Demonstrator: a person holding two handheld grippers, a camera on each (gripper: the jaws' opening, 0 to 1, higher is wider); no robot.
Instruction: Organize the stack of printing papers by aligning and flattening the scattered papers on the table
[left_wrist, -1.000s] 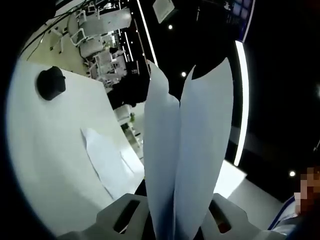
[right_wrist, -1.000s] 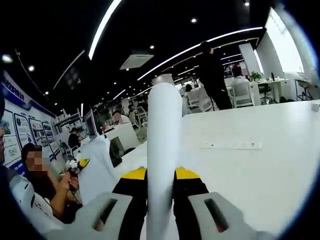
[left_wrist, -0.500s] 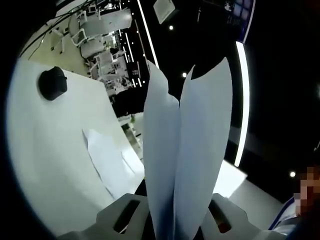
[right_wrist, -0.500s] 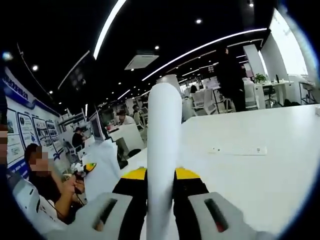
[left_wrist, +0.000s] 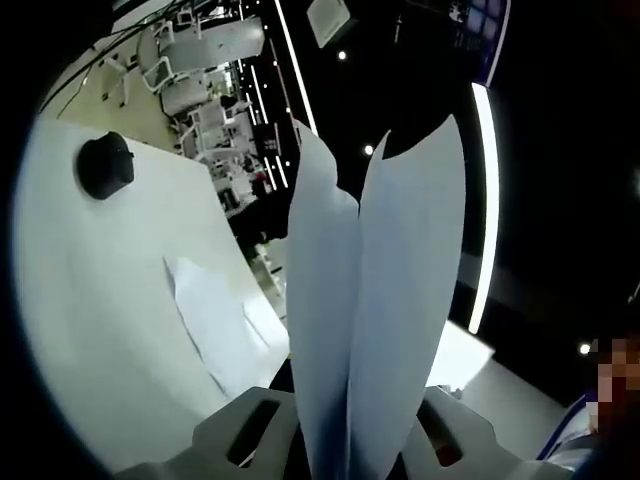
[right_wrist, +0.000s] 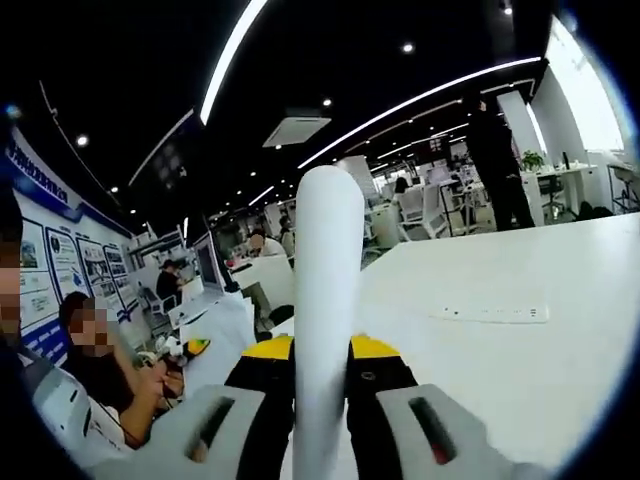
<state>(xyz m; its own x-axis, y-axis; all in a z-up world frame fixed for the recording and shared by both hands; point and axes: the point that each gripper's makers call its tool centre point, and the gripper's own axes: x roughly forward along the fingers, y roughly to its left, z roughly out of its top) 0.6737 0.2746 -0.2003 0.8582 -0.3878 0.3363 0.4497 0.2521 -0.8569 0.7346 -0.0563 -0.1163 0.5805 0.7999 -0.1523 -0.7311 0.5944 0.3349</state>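
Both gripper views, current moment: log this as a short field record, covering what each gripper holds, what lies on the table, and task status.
left gripper: shut on held papers, standing up between its jaws
right gripper: shut on the held papers, seen edge-on
table: white; loose sheet lying flat, black round object near far edge
status: loose sheet not yet gathered
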